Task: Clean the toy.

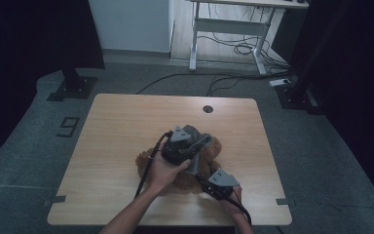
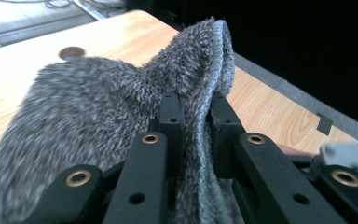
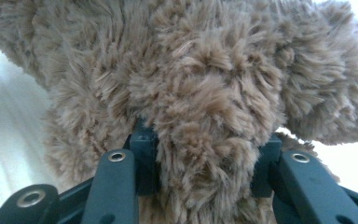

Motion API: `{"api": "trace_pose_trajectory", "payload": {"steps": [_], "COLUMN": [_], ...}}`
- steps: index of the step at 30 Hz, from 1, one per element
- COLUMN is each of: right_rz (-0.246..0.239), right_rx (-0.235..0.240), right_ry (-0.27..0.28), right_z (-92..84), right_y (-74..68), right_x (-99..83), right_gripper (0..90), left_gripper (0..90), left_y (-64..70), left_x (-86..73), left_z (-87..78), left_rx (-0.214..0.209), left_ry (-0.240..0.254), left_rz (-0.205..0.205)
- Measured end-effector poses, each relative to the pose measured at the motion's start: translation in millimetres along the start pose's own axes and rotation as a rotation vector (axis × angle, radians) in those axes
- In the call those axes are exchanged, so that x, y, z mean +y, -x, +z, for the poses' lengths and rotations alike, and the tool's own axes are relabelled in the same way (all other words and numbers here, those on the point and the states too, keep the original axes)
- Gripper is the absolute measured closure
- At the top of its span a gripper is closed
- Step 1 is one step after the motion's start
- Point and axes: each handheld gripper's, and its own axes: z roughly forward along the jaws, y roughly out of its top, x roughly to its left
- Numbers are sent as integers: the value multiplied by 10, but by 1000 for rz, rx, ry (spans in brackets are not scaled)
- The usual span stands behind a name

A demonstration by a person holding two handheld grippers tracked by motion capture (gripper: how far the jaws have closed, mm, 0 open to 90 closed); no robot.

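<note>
Nearest the table's [image 1: 102, 195] front edge, your right gripper [image 1: 213, 187] is clenched on the brown plush toy's [image 1: 209, 163] fur, a thick tuft squeezed between its jaws. Just beyond, your left gripper [image 1: 195, 146] pinches a grey fuzzy cloth [image 2: 98, 107], held above the toy, which lies right of centre toward the front edge.

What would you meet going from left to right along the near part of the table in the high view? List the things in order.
Bare tabletop → person's left hand holding the left gripper, shut on grey fuzzy cloth → brown plush toy → right gripper clamped on the toy → bare tabletop.
</note>
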Motion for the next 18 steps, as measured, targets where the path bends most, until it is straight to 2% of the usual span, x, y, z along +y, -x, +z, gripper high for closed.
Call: {"api": "trace_pose_trajectory", "payload": {"steps": [3,5,7,10,14,18], "right_rz": [-6,-5,-1,-1,-18,-18], "right_rx": [-19,-28,-30,-31,-39,-42], "right_ry": [-1,-2,-3,-6,-4,-3], "right_z": [23,34,35,34,40,42], "right_y": [4,7,7,6,6,8], "right_x": [2,2,2,0,-1,-2], "right_gripper": [563,564,565,566,565,565], "left_gripper": [779,778,780,782,782,781], "left_y": [33,2,-34,-79,-173,-393], "left_x": [25,-7,-66,-107,-158,-275], "left_z": [281,444,529,487,336,141], "left_rx": [13,34,66,70,93,137], "left_ry": [-56,-102,-107,-92,-81,-76], "left_rz": [2,-2,9,6,2,-33]}}
